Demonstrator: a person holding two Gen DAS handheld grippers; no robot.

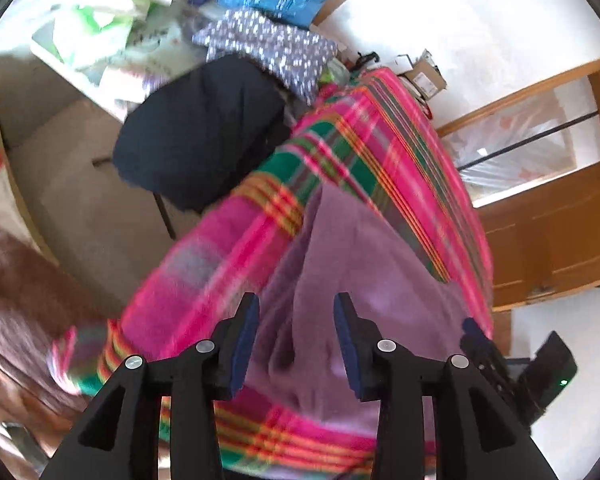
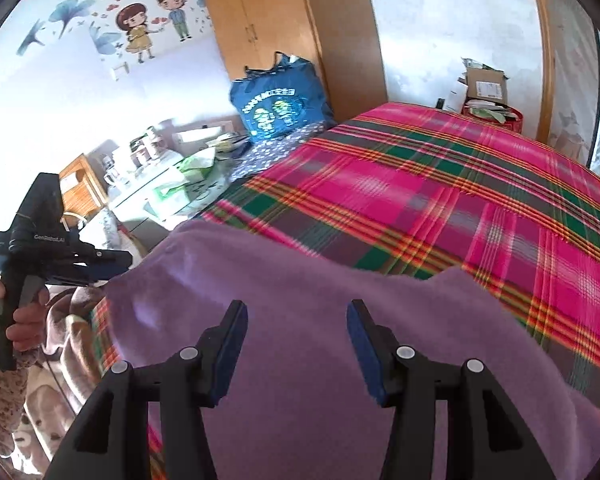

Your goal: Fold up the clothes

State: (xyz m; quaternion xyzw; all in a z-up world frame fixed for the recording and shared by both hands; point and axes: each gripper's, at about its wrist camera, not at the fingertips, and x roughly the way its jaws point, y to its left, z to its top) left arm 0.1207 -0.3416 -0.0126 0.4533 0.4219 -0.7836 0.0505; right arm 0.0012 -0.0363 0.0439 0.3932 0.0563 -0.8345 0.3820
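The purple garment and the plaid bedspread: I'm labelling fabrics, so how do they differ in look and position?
The purple garment is one plain colour; the plaid bedspread is pink, crossed by green and orange stripes. The garment lies on top; the bedspread lies underneath. The garment covers only the near part, while the bedspread stretches far beyond it. Both are cloth lying on the bed.

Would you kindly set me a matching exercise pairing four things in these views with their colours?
Things:
1. garment under both tools
2. bedcover
3. printed bag by the wardrobe
4. cloth draped beside the bed

Colours:
A. blue
B. very dark, near black
C. purple
D. pink plaid with green and orange

Pairs: 1-C, 2-D, 3-A, 4-B
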